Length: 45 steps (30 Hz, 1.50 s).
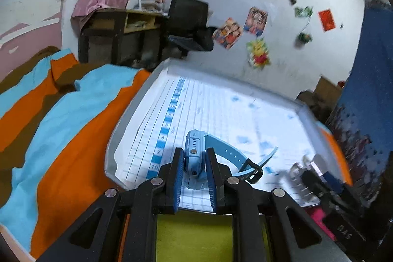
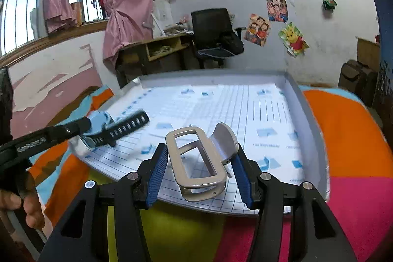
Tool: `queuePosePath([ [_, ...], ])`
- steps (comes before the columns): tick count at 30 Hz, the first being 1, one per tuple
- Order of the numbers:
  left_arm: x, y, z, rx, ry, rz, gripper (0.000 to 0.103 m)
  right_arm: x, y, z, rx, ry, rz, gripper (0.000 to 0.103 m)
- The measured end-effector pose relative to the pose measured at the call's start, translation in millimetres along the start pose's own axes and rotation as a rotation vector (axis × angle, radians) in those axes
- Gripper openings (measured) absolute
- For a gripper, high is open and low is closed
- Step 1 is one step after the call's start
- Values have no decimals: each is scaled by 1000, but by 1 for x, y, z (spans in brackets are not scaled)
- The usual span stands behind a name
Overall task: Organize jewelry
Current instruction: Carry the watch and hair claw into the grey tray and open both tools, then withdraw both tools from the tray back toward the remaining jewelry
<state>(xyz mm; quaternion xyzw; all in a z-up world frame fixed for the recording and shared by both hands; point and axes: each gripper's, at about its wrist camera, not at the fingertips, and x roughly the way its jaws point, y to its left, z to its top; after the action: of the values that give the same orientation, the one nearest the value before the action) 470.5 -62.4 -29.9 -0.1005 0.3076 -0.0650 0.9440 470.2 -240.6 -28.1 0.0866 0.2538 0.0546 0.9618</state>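
My left gripper (image 1: 194, 163) is shut on a light blue smartwatch (image 1: 194, 154), held just above the white paper-lined tray (image 1: 137, 112); its blue strap (image 1: 228, 151) trails right. In the right wrist view the left gripper (image 2: 86, 125) shows at the tray's left edge with the watch (image 2: 98, 120) and a dark perforated strap (image 2: 127, 125). My right gripper (image 2: 199, 161) is shut on a grey hair claw clip (image 2: 196, 158), held over the tray's near edge (image 2: 307, 119). The clip and right gripper show blurred in the left wrist view (image 1: 302, 171).
The tray lies on a bed with an orange, blue, brown, yellow and pink cover (image 1: 61, 129). A desk (image 2: 157, 48) and black office chair (image 2: 213, 31) stand beyond, by a wall with posters. A dark blue panel (image 1: 368, 90) is at right.
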Motion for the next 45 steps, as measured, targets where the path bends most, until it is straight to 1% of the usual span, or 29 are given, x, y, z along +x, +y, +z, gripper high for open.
queuePosePath([
  [1, 1, 0, -2, -2, 3, 0, 18, 0, -1, -7, -7, -6, -9, 48],
  [2, 0, 0, -2, -5, -1, 2, 19, 2, 2, -7, -19, -15, -14, 48],
  [3, -2, -1, -3, -6, -5, 11, 22, 2, 3, -8, -26, -15, -15, 48],
  [4, -4, -1, -4, -5, -12, 10, 28, 3, 5, -9, -31, -13, -20, 49],
  [5, -6, -1, -5, -2, -17, -1, 32, 1, 5, -10, -33, -11, -25, 53],
  [6, -8, 0, -5, 8, -28, -22, 45, 0, 6, -9, -31, -17, -33, 56],
  [7, -10, 2, -4, 12, -41, -28, 64, -5, 5, -13, -29, -28, -41, 63],
  [8, -17, 4, -5, 3, -69, -25, 72, -11, 2, -16, -25, -39, -48, 66],
  [9, -25, 8, -6, -12, -102, -26, 79, -16, 1, -15, -18, -49, -46, 66],
  [11, -40, 14, -8, -37, -140, -38, 85, -28, -5, -17, 0, -71, -46, 66],
  [12, -46, 15, -9, -40, -141, -38, 89, -36, -7, -16, 14, -85, -46, 66],
  [13, -52, 17, -10, -40, -144, -33, 90, -43, -10, -16, 26, -94, -44, 67],
  [14, -60, 18, -11, -39, -149, -29, 91, -51, -12, -16, 39, -105, -41, 69],
  [15, -71, 20, -13, -37, -165, -33, 97, -64, -12, -16, 52, -124, -38, 72],
  [16, -80, 21, -14, -35, -179, -37, 103, -72, -14, -18, 55, -135, -37, 80],
  [17, -91, 24, -16, -36, -198, -35, 103, -86, -13, -18, 57, -154, -33, 86],
  [19, -116, 27, -21, -37, -236, -23, 103, -109, -11, -19, 56, -180, -20, 92],
  [21, -137, 28, -25, -22, -251, -12, 103, -130, -9, -21, 48, -193, -11, 93],
  [23, -157, 27, -30, -2, -269, 3, 103, -148, -4, -23, 38, -199, -8, 98],
  [25, -181, 25, -40, 24, -291, 11, 103, -170, 2, -29, 23, -213, -6, 100],
  [29, -225, 23, -61, 47, -315, 12, 103, -215, 19, -40, -6, -234, 2, 100],
  [35, -272, 14, -93, 90, -305, 31, 103, -276, 40, -67, -46, -266, -8, 100],
  [41, -310, 14, -130, 121, -295, 28, 103, -324, 57, -101, -81, -269, 0, 100],
  [45, -333, 18, -154, 117, -294, 33, 103, -354, 65, -121, -91, -260, -2, 100],
])
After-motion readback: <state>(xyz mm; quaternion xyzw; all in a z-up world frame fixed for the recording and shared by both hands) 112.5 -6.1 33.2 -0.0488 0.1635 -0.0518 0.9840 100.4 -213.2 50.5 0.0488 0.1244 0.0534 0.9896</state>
